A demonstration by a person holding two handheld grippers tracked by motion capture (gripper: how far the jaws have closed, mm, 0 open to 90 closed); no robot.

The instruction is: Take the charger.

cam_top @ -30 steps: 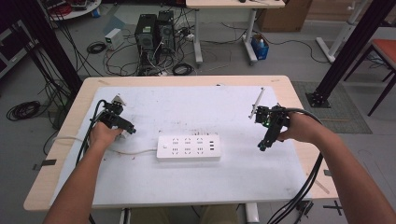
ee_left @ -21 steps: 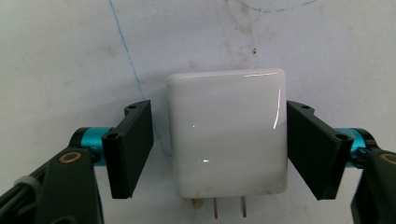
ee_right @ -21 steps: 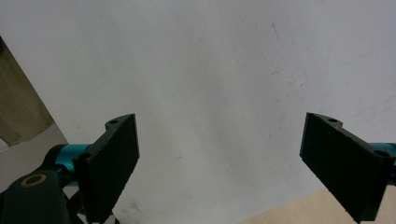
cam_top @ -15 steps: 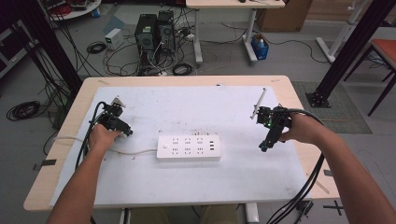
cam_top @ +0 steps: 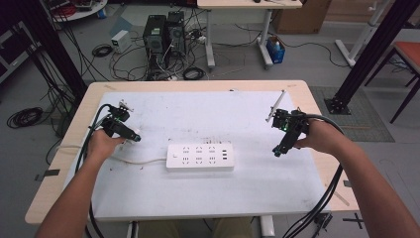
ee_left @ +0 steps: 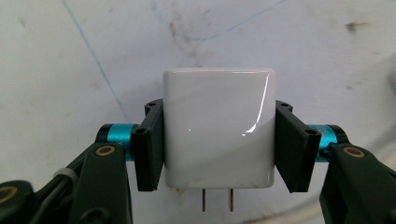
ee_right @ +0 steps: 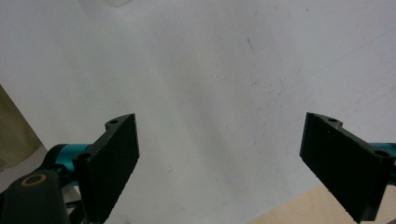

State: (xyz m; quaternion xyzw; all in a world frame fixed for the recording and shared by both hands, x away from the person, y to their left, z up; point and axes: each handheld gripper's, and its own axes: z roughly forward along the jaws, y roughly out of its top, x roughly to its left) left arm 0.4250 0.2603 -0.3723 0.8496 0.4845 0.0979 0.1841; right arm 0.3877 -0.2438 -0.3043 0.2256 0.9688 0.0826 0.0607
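Closing within the last second, the left gripper [ee_left: 218,135] now has its jaws clamped on a white plug-in charger block [ee_left: 218,128], one pad flat against each side face, with its two metal prongs [ee_left: 217,199] pointing back toward the camera in the left gripper view. A second ago those jaws stood wide around it; half a second ago they had come in. In the high view the left gripper [cam_top: 132,137] sits a little higher and farther from the table [cam_top: 297,198] edge than before, and the charger seems to be lifted just off the white surface, though the small white shape at the jaw tips is too tiny there to be sure.

That means the pick-up looks done, and the next step is probably carrying the charger to the white power strip [cam_top: 200,157], which lies in the middle of the table, near but apart from the left gripper, its cord [cam_top: 133,160] trailing left. With the prongs facing back, the charger will likely need turning before it meets a socket.

The right gripper [cam_top: 278,150] has not moved; its jaws [ee_right: 219,154] stand open and empty over bare table, well to the right of the strip.
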